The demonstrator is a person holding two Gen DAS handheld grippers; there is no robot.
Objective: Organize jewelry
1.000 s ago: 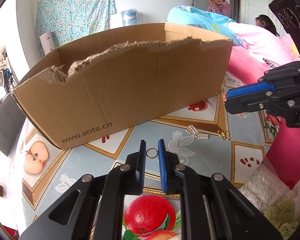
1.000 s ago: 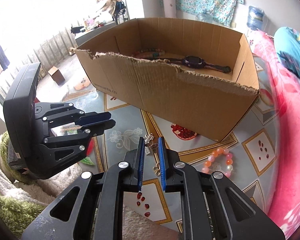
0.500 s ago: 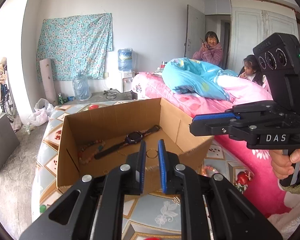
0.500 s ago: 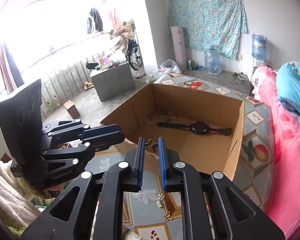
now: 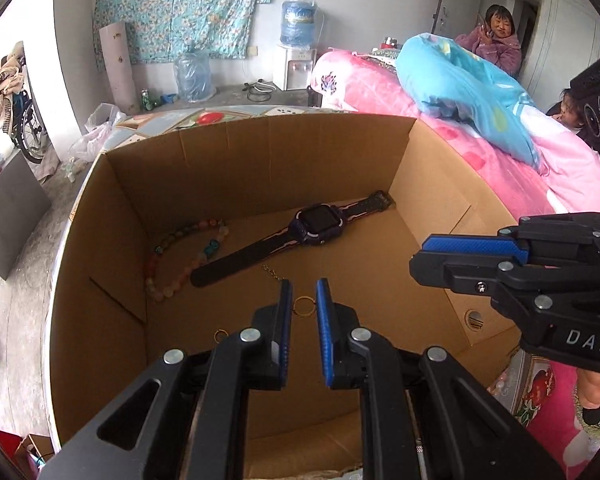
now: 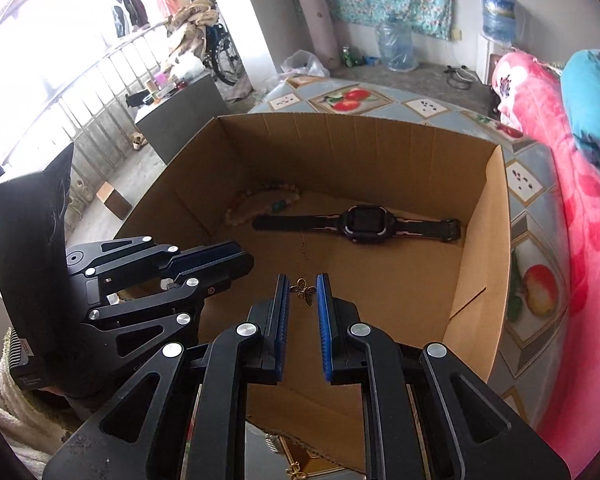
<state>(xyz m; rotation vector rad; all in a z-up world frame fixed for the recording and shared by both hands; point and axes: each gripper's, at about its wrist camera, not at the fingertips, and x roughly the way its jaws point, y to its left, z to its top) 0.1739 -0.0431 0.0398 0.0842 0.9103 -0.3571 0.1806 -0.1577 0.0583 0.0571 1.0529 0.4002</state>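
Left wrist view: the left claw [image 5: 303, 294] is pinched on a gold ring [image 5: 303, 306] above the open box [image 5: 440, 184], in which a watch [image 5: 318, 225] and bead bracelet [image 5: 180, 256] are seen. Right wrist view: the right claw [image 6: 303, 292] is pinched on a butterfly charm [image 6: 305, 291] over the box [image 6: 488, 216].

You have a table [image 6: 534, 184] covered in a fruit-patterned blue cloth; an open brown cardboard box [image 6: 486, 240] sits directly on it, close to its right edge.
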